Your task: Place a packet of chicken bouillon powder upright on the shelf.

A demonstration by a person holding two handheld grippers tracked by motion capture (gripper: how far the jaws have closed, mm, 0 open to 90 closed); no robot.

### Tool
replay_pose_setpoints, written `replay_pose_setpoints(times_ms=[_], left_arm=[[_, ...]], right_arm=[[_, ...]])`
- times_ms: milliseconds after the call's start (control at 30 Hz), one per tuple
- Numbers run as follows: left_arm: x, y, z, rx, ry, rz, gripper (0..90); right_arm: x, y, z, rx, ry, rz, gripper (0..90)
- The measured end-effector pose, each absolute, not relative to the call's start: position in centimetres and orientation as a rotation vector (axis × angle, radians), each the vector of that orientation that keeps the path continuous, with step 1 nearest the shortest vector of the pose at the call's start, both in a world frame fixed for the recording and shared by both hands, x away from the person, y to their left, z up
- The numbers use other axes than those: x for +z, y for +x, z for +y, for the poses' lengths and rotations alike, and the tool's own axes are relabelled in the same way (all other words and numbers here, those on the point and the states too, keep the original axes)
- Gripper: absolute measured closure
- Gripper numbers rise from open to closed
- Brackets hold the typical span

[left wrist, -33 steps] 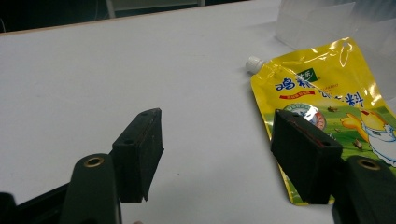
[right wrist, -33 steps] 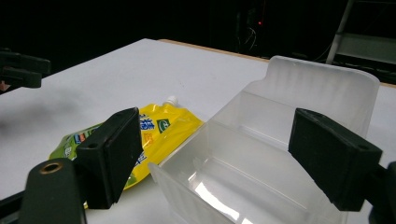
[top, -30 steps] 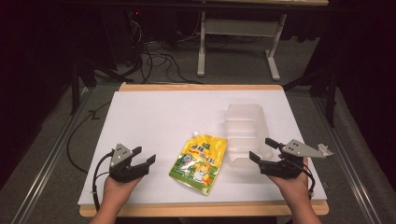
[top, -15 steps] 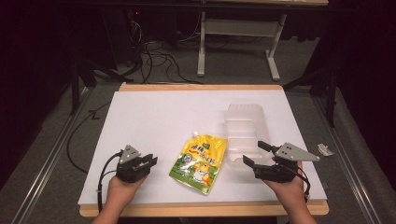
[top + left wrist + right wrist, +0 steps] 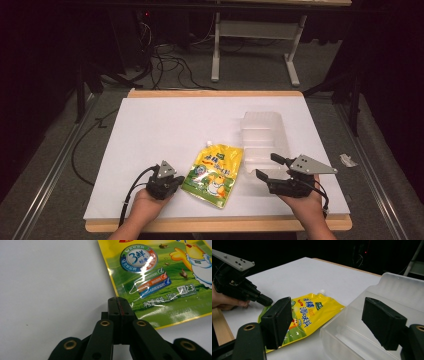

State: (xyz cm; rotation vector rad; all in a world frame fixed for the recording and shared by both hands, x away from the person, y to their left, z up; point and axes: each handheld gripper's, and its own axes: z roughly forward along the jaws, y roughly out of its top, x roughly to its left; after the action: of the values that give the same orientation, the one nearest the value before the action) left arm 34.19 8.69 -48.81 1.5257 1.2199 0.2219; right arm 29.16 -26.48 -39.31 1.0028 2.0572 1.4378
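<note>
Left gripper [image 5: 119,305] closed at pouch [image 5: 160,277] edge, apparently pinching it.

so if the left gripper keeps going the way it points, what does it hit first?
Likely the yellow pouch: the left gripper, jaws shut on nothing, has its tips at the pouch's edge; actual contact is unclear.

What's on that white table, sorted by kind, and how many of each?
Pouches: 1, yellow and green
Clear plastic trays: 1
Hand-held grippers: 2, left and right
Total: 4
</note>
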Motion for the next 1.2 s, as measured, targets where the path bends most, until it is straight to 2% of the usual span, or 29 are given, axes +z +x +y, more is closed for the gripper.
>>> replay_pose_setpoints(times_ms=[300,400,433,467,633,700,733,867,1000,1033,1133,1200], left_arm=[[-48.7,32.7,8.5,0.153,1.531,1.213,90.0],[-48.6,31.8,7.8,0.093,1.552,1.190,90.0],[-48.6,31.5,8.0,0.064,1.629,1.132,90.0],[-48.6,31.2,7.1,0.048,1.554,1.156,90.0],[-48.4,30.6,6.5,0.041,1.591,1.137,90.0],[-48.0,31.5,7.0,0.065,1.532,1.168,90.0],[-48.0,31.5,7.0,0.065,1.532,1.168,88.1],[-47.1,34.5,8.3,0.109,1.328,1.279,77.2],[-46.9,36.6,8.7,0.133,1.300,1.299,66.3],[-46.7,37.1,8.2,0.113,1.233,1.328,63.2],[-46.6,38.1,7.8,0.106,1.210,1.331,58.4],[-46.4,39.2,7.1,0.080,1.179,1.339,51.7]], right_arm=[[-39.4,29.2,-26.2,1.438,0.996,2.068,26.1],[-39.5,29.2,-26.0,1.431,0.977,2.077,26.5],[-39.5,29.2,-25.9,1.427,0.975,2.081,26.6],[-39.6,29.2,-25.9,1.427,0.975,2.082,26.7],[-39.6,29.1,-25.9,1.424,0.977,2.081,27.1],[-39.5,29.1,-25.9,1.425,0.977,2.077,27.3],[-39.5,29.1,-25.9,1.425,0.977,2.077,27.3],[-39.4,29.1,-26.1,1.432,0.985,2.070,27.5],[-39.5,29.2,-26.2,1.431,0.987,2.071,27.6],[-39.5,29.2,-26.2,1.431,0.990,2.072,27.5],[-39.6,29.2,-26.2,1.435,0.986,2.071,27.6],[-39.6,29.2,-26.3,1.435,0.997,2.071,27.6]])
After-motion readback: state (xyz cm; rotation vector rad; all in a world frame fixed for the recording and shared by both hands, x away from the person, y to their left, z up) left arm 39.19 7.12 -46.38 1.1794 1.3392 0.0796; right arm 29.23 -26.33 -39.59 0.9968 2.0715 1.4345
